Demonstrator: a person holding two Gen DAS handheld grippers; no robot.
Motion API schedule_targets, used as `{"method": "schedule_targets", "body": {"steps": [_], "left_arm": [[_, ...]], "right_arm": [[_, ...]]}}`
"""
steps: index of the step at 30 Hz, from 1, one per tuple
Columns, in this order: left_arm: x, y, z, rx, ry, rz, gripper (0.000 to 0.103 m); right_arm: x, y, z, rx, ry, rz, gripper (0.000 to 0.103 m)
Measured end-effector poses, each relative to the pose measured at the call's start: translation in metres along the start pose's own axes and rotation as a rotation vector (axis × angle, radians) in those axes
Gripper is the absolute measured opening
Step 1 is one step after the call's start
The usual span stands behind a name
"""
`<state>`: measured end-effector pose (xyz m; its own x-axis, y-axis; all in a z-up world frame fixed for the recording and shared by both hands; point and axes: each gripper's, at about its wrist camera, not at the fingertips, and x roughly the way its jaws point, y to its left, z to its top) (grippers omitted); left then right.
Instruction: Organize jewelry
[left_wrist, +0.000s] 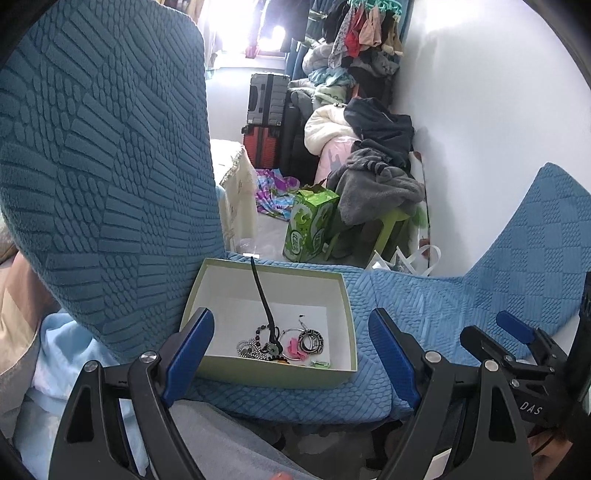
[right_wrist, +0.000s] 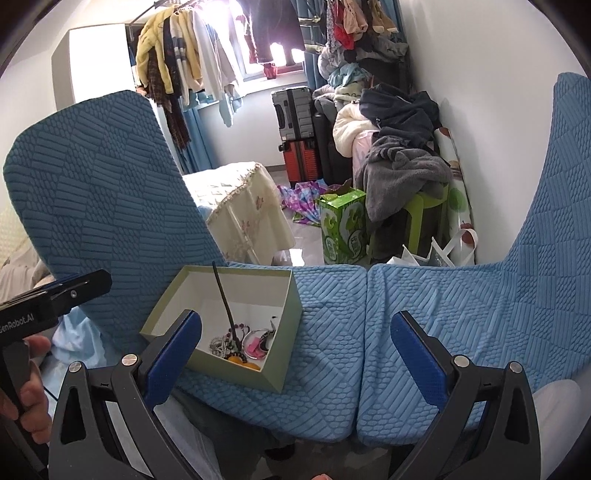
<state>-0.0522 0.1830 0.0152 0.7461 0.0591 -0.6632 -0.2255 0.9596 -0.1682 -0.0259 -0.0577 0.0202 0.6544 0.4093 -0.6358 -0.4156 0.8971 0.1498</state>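
A pale green cardboard box (left_wrist: 273, 376) with a white lining sits on the quilted blue chair seat (left_wrist: 406, 299), close to its front edge and against the textured backrest (left_wrist: 103, 166). Tangled jewelry (left_wrist: 284, 341) lies in its near corner. The left gripper (left_wrist: 291, 350) and right gripper (right_wrist: 295, 354) both hang spread wide and empty; bare seat stretches rightward.

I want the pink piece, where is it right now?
In both views, the pink piece lies in the green box, at its near right, between the bead strands and striped bangle.
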Motion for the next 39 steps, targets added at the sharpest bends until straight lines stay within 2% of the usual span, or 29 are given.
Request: {"method": "schedule_targets", "body": {"steps": [8,39], "left_arm": [[0.007,0.002,-0.002,-0.015,0.009,0.030,0.086],[0.020,0.001,-0.012,0.004,0.047,0.042,0.086]], "right_arm": [[0.004,-0.001,-0.005,0.020,0.017,-0.001,0.103],[0.003,-0.007,-0.011,0.029,0.009,-0.058,0.103]]}}
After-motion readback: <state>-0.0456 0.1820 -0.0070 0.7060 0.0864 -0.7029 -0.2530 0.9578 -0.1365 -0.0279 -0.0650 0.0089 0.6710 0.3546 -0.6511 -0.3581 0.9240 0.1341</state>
